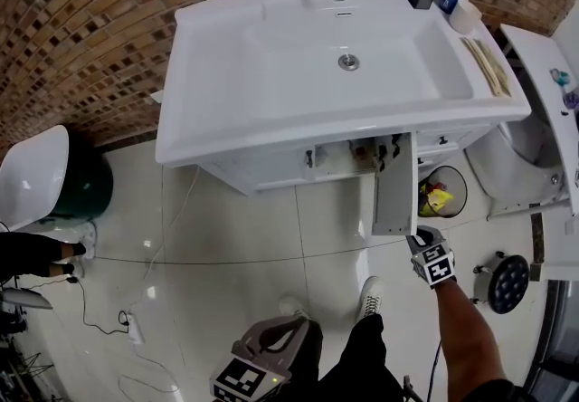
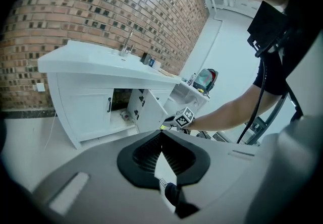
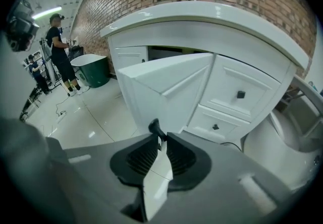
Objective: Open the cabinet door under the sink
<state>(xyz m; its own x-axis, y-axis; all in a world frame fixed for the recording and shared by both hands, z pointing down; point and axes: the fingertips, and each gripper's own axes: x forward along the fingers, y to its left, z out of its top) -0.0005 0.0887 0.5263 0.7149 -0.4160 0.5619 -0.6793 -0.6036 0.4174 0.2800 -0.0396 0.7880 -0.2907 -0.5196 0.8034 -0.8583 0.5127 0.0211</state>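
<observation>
The white cabinet door (image 1: 395, 185) under the sink (image 1: 271, 74) stands swung wide open, edge-on toward me. Bottles show inside the opening (image 1: 371, 154). My right gripper (image 1: 419, 237) is at the door's outer lower edge. In the right gripper view the right gripper (image 3: 159, 138) is shut on the door's small black handle (image 3: 153, 128), with the door panel (image 3: 166, 92) just beyond. My left gripper (image 1: 291, 323) hangs low near my legs, far from the cabinet. In its own view the left gripper (image 2: 161, 136) is shut on nothing and the open door (image 2: 147, 113) shows ahead.
The left cabinet door (image 1: 271, 165) stays closed. Two drawers (image 3: 237, 96) sit right of the open door. A waste bin (image 1: 441, 192) and a white toilet (image 1: 520, 165) stand to the right, a green tub (image 1: 86, 185) to the left. A cable and power strip (image 1: 136, 328) lie on the tiles.
</observation>
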